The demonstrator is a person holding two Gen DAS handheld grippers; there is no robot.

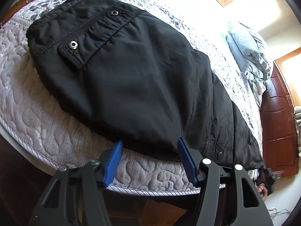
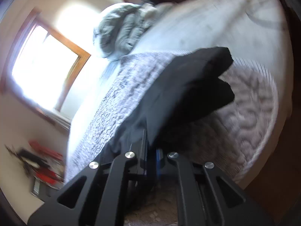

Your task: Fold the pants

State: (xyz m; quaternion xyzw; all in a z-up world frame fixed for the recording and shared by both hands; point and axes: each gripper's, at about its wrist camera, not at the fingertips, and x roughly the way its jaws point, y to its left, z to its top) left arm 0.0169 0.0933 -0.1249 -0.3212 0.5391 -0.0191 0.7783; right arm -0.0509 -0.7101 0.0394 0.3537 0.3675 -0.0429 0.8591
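Observation:
Black pants (image 1: 131, 75) lie on the quilted mattress (image 1: 37, 113), waistband with two metal snaps at the upper left, legs running off to the right. My left gripper (image 1: 150, 145) is open, its blue pads at the pants' near edge, holding nothing. In the blurred right wrist view my right gripper (image 2: 152, 146) is shut on the black pants fabric (image 2: 188, 86), which drapes up from the jaws toward the mattress (image 2: 254, 113). The right gripper's fingertips are hidden under the cloth.
A rumpled grey-blue duvet (image 1: 248, 52) is piled at the bed's far end, also in the right wrist view (image 2: 122, 28). A dark wooden door (image 1: 278, 128) stands at the right. A window (image 2: 43, 62) is beyond the bed. Red and black clutter (image 2: 43, 165) lies on the floor.

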